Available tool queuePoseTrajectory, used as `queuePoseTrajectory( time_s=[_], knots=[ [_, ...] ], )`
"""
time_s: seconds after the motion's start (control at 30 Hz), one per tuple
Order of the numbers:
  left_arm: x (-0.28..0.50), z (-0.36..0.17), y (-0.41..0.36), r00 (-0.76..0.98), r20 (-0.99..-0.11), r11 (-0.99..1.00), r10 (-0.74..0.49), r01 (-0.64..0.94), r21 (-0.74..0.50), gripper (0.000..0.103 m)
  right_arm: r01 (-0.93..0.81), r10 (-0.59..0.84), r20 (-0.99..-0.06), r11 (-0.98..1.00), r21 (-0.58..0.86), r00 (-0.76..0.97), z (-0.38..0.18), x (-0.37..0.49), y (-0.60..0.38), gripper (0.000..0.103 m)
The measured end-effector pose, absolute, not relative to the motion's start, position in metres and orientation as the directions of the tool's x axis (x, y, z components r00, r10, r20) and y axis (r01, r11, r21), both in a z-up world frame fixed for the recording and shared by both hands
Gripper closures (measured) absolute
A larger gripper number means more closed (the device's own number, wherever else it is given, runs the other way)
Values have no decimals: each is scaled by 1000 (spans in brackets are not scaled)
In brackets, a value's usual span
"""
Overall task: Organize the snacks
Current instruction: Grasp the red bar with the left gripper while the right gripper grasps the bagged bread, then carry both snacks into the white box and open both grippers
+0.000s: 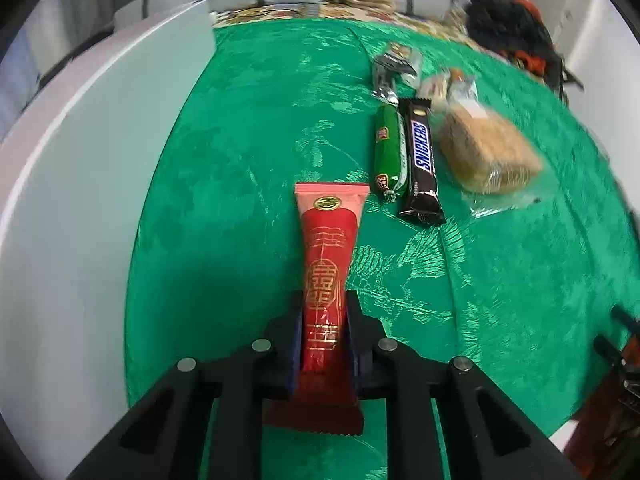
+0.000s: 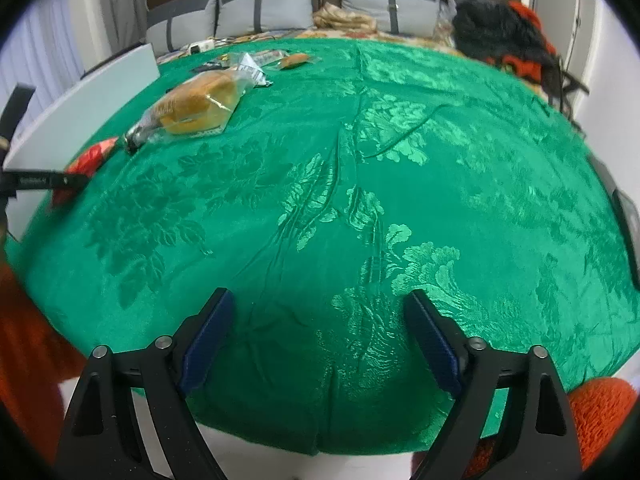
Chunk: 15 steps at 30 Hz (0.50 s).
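A wide surface [image 2: 400, 200] is covered with a shiny green cloth with a flower pattern, and the snacks are laid on it. A bagged bread loaf [image 1: 486, 156] is seen far ahead of the left gripper [image 1: 323, 320] and off to its right. Next to the loaf, closer to the jaws' line, a brown bar marked "SNICKERS" [image 1: 422, 160] is laid, and a green packet [image 1: 390, 156] is touching its side; the small writing on that packet cannot be read. A long red snack bar [image 1: 326, 280] with gold signs and a gold badge is pinched between the left jaws, which are pressed shut on its lower part, and its top end is pointed away from them. The right gripper [image 2: 320, 336] is held over bare cloth with its jaws spread wide and nothing between them. It looks like the red bar is being picked up. Next, it should probably be lifted and set in line beside the green packet, with care that the row is not bumped.
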<state>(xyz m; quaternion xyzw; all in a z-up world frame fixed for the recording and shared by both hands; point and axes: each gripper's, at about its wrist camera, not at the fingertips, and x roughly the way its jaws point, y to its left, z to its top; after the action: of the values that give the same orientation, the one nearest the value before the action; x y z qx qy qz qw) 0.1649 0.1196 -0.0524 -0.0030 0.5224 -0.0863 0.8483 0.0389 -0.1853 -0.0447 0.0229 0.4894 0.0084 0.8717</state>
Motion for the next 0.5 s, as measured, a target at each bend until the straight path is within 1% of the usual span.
queuePoseTrajectory(
  time_s=[0.13, 0.2, 0.3, 0.33, 0.4, 0.5],
  knots=[
    [151, -52, 127, 466, -871, 987, -158, 94, -129, 87, 84, 152, -840, 970, 228, 521, -22, 65, -195, 14],
    [147, -52, 127, 473, -868, 988, -151, 90, -122, 87, 71, 192, -826, 961, 269, 530, -8, 91, -186, 14],
    [145, -52, 127, 480, -865, 989, -148, 90, -120, 87, 27, 250, -813, 950, 310, 525, 11, 152, -154, 14],
    [144, -52, 126, 481, -864, 988, -150, 88, -123, 87, 8, 259, -822, 952, 305, 508, 13, 177, -137, 14],
    [145, -52, 128, 481, -862, 987, -161, 80, -139, 87, -14, 229, -852, 968, 252, 471, 7, 212, -109, 14],
    [145, -52, 132, 479, -860, 984, -177, 68, -165, 87, -15, 119, -930, 993, 121, 348, -30, 261, -69, 14]
  ],
)
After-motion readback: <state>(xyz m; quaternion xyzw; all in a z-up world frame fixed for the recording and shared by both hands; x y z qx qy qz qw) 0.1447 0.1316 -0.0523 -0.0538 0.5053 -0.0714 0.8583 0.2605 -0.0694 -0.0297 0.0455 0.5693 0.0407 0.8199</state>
